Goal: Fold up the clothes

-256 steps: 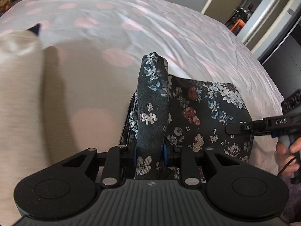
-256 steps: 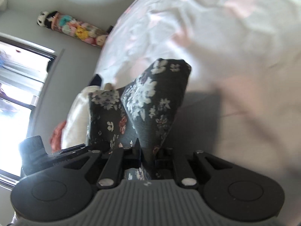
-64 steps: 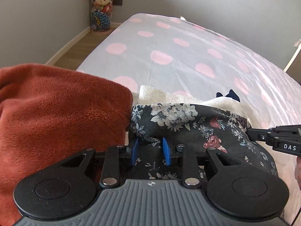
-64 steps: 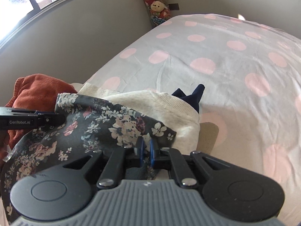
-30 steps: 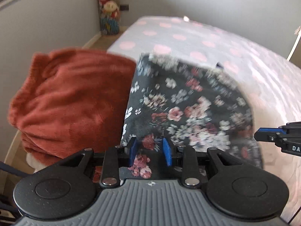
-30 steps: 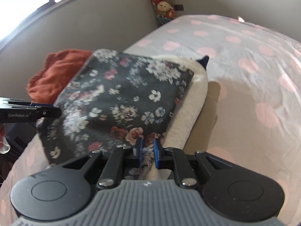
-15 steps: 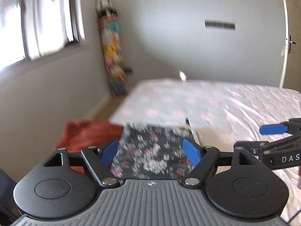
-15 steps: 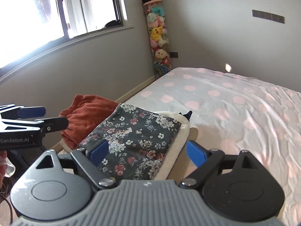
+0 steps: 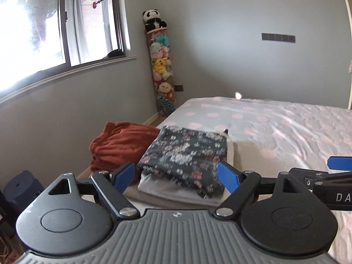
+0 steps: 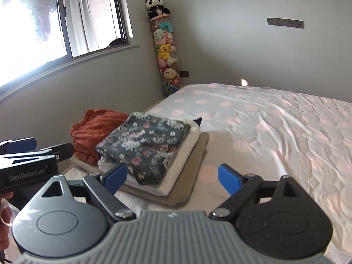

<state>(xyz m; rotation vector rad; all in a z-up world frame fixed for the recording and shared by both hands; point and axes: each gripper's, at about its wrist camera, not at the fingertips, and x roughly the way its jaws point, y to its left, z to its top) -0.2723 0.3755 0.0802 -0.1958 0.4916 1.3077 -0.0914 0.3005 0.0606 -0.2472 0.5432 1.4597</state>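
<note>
Atop the stack [image 10: 171,182], folded floral garment [image 10: 147,145]

Left hand-held gripper [image 9: 176,173] opening, empty, before folded floral garment [image 9: 184,154].

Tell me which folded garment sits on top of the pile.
The dark floral garment; it lies on the cream one and the beige one, beside the rust-red garment.

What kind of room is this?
Most likely a bedroom, maybe a child's. A wide bed with a white sheet dotted in pink fills it, folded clothes topped by a dark floral garment sit on its corner, and a tall clear tube of plush toys stands in the corner.
</note>
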